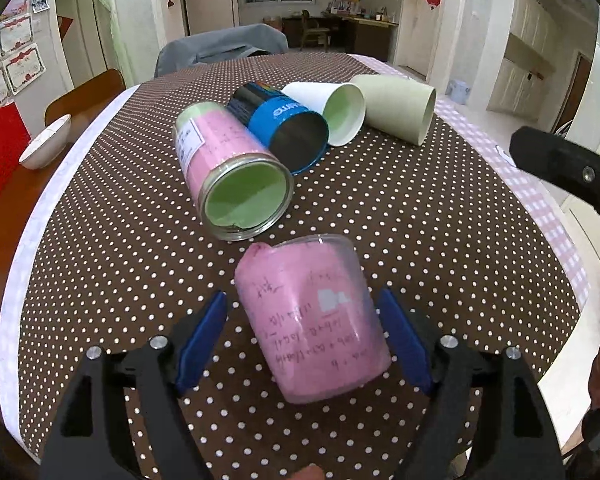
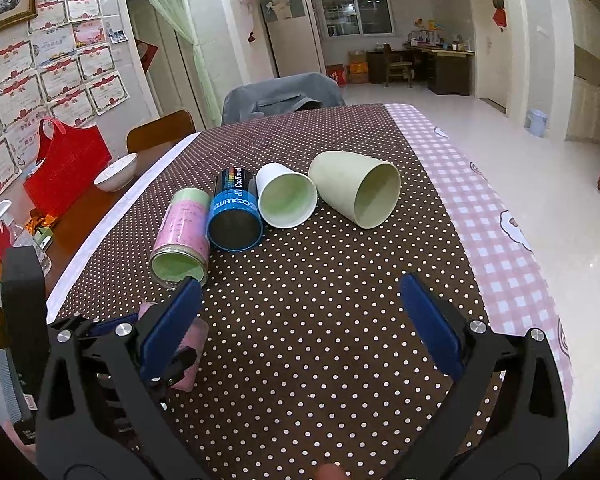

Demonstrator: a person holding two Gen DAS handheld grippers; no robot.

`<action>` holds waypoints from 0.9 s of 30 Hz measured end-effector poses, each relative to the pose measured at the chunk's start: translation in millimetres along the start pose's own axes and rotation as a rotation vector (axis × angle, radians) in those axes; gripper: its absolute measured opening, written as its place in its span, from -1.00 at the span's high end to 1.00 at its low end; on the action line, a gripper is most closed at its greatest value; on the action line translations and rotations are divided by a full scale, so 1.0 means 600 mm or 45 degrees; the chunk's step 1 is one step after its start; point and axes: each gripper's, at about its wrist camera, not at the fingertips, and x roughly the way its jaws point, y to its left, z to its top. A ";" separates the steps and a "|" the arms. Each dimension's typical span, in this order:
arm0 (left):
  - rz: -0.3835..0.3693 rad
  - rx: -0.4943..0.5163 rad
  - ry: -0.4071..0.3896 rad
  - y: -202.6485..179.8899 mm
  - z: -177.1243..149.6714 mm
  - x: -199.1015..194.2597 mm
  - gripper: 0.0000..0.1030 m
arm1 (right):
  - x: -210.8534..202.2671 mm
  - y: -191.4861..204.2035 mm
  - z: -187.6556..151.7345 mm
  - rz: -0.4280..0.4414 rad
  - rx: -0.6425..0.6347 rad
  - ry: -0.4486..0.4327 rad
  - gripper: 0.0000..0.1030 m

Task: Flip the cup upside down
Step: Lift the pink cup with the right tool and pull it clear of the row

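Note:
A clear cup lined with pink paper [image 1: 316,316] lies on its side on the dotted tablecloth, between the blue pads of my left gripper [image 1: 304,340]. The jaws stand open on both sides of it, with a gap to each pad. In the right wrist view this cup [image 2: 192,344] shows partly behind the left finger. My right gripper [image 2: 300,328] is open and empty above bare tablecloth. Several other cups lie on their sides beyond: a pink jar with green inside [image 1: 232,176], a blue can [image 1: 284,128], a white cup [image 1: 332,112] and a pale green cup [image 1: 396,108].
The brown dotted tablecloth [image 2: 320,280] covers a table with a pink checked strip [image 2: 500,248] on the right. A white bowl [image 2: 116,176] and a red bag [image 2: 66,172] stand at the left. A grey-covered chair [image 2: 280,96] is at the far end.

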 end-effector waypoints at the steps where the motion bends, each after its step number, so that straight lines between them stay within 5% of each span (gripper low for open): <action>1: 0.008 -0.007 -0.010 0.002 0.000 -0.004 -0.51 | -0.001 0.000 0.000 0.002 0.000 0.000 -0.89; 17: 0.074 -0.050 -0.234 0.034 -0.001 -0.108 -0.51 | -0.017 0.020 0.011 0.066 -0.035 -0.019 -0.89; 27: 0.239 -0.119 -0.372 0.086 -0.009 -0.171 -0.51 | -0.017 0.054 0.029 0.168 -0.190 -0.029 -0.89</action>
